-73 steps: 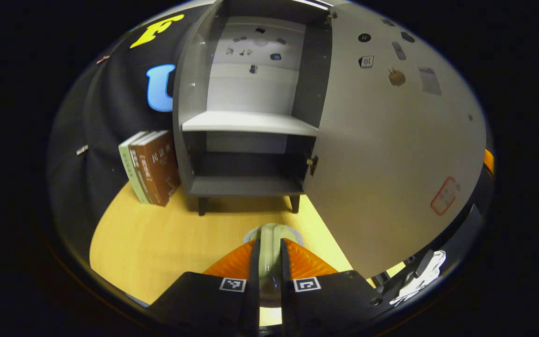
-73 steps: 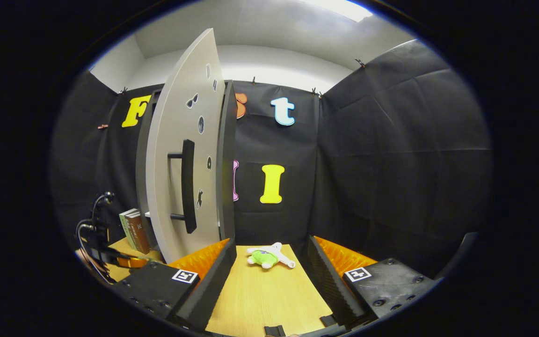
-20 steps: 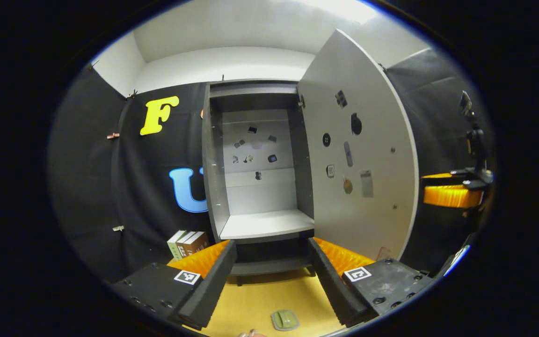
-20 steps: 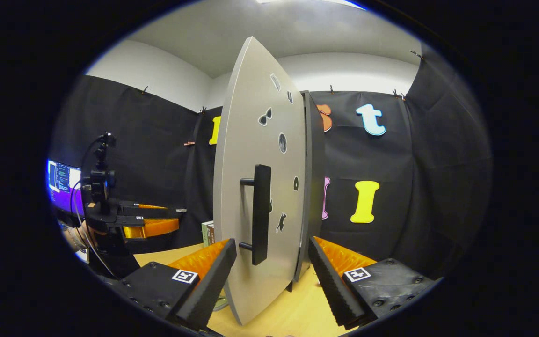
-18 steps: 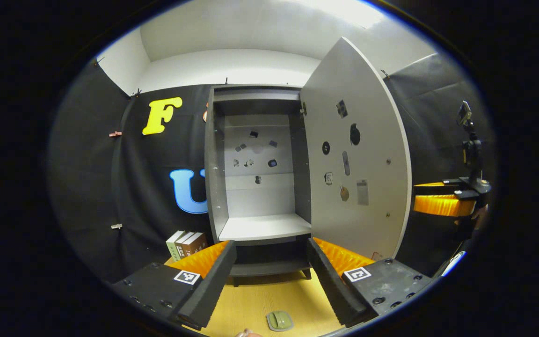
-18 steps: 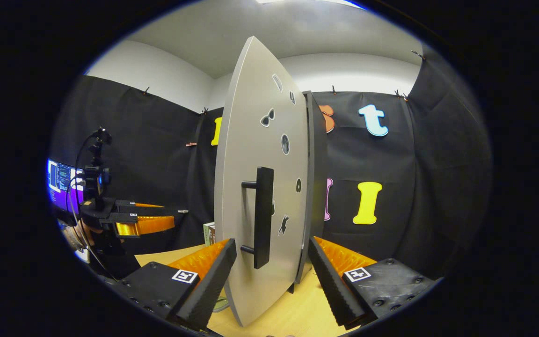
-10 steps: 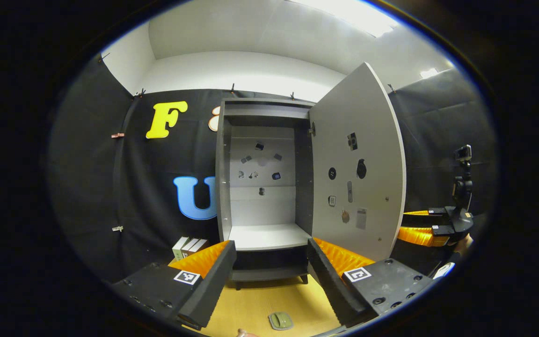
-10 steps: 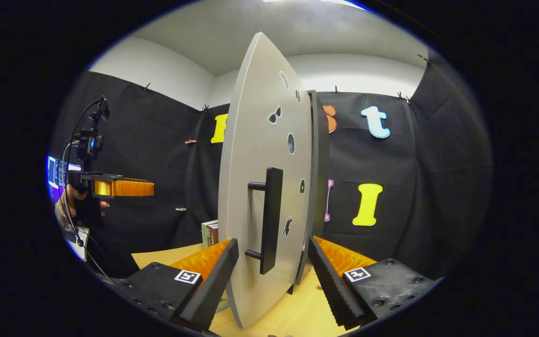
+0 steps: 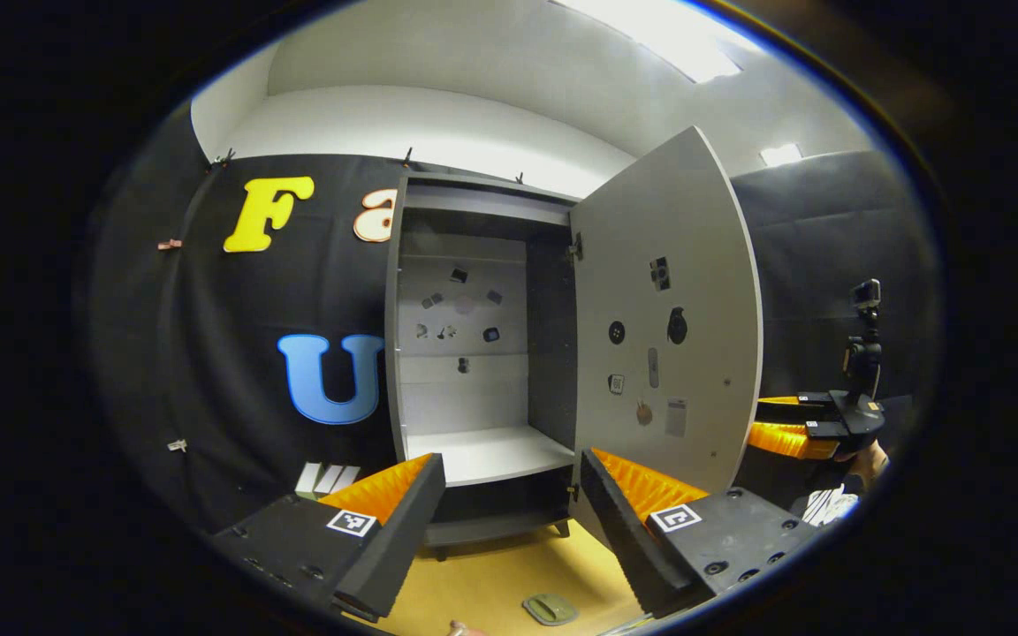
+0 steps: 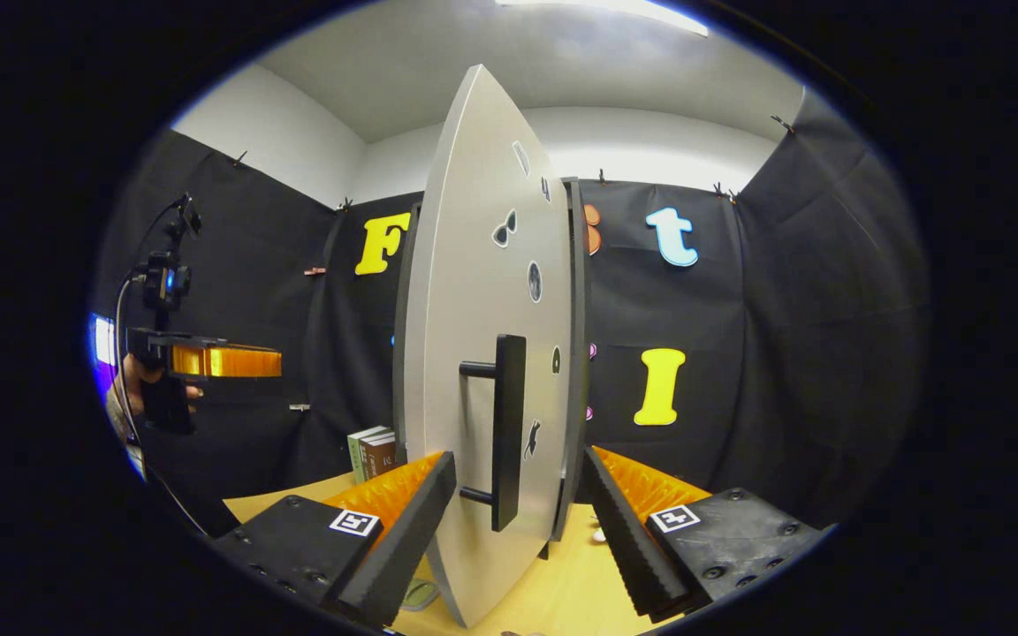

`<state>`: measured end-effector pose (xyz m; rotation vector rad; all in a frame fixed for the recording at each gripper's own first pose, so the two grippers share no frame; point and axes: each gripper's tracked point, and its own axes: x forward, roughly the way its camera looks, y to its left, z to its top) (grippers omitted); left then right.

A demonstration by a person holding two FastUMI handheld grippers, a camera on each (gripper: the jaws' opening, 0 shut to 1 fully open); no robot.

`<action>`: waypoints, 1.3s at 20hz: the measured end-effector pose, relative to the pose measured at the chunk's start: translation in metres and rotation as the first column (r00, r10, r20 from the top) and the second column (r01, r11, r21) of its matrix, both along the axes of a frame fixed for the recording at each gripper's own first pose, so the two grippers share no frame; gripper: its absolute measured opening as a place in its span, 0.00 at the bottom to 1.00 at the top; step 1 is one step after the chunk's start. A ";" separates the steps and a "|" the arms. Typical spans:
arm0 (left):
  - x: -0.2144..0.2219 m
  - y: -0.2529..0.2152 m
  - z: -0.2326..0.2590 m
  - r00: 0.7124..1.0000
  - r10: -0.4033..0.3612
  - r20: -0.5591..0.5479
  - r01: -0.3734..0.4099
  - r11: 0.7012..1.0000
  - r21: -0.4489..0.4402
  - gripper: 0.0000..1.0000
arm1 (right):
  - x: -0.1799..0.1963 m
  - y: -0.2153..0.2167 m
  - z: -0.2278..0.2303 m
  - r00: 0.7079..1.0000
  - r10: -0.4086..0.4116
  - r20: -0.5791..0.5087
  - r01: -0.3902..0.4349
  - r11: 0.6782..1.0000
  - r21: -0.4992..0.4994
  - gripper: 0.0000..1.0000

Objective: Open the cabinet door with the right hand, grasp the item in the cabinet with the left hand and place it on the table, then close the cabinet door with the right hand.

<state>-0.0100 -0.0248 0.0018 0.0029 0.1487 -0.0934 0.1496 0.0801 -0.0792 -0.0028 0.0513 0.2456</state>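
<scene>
Left gripper view: the left hand-held gripper (image 9: 509, 495) is seen with its fingers spread wide apart and nothing between them, aimed at the cabinet (image 9: 482, 371), whose door (image 9: 664, 327) is swung open to the right. A pale shelf (image 9: 491, 452) is seen inside the cabinet, with small stickers on the back panel. The item (image 9: 550, 608), a small flat greenish object, is seen lying on the desk (image 9: 482, 587) in front of the cabinet, below and between the fingers. Books (image 9: 325, 479) are stood beside the cabinet on its left. Far to the right, past the door's edge, the right hand-held gripper (image 9: 792, 431) is seen, held by a hand (image 9: 867, 459).

Right gripper view: the right hand-held gripper (image 10: 518, 499) is held open, its fingers set to either side of the door (image 10: 482, 353) and its dark vertical handle (image 10: 505, 433), which is not gripped. The left hand-held gripper (image 10: 222, 360) is seen at the far left, raised above the desk (image 10: 580, 587).
</scene>
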 end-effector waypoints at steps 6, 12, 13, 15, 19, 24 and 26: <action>0.014 0.040 -0.020 0.995 -0.091 -0.038 0.089 0.995 -0.046 0.98 | 0.017 0.080 -0.014 1.000 -0.028 0.010 0.028 1.000 0.004 0.91; 0.021 0.062 -0.037 0.994 -0.100 -0.045 0.095 0.991 -0.093 0.96 | 0.047 0.126 -0.021 1.000 -0.008 -0.015 0.008 1.000 -0.013 0.95; 0.021 0.064 -0.038 0.994 -0.099 -0.047 0.094 0.990 -0.109 0.95 | 0.054 0.136 -0.024 1.000 0.001 -0.013 -0.001 1.000 -0.013 0.95; 0.020 0.074 -0.039 0.996 -0.070 -0.051 0.064 0.992 -0.107 0.95 | 0.070 0.160 -0.034 0.999 0.045 -0.027 -0.045 0.999 -0.009 0.95; 0.020 0.092 -0.039 0.999 0.021 -0.045 -0.026 0.995 -0.096 0.95 | 0.066 0.186 -0.034 0.988 0.152 -0.018 -0.153 0.988 -0.029 0.98; 0.033 0.087 -0.033 0.998 0.055 -0.013 -0.056 0.993 -0.103 0.95 | 0.064 0.156 -0.020 0.998 0.055 0.010 -0.055 0.997 -0.054 0.98; 0.038 0.080 -0.030 0.998 0.060 -0.006 -0.061 0.993 -0.100 0.95 | 0.072 0.129 -0.012 0.998 -0.046 0.036 0.048 0.996 -0.080 0.98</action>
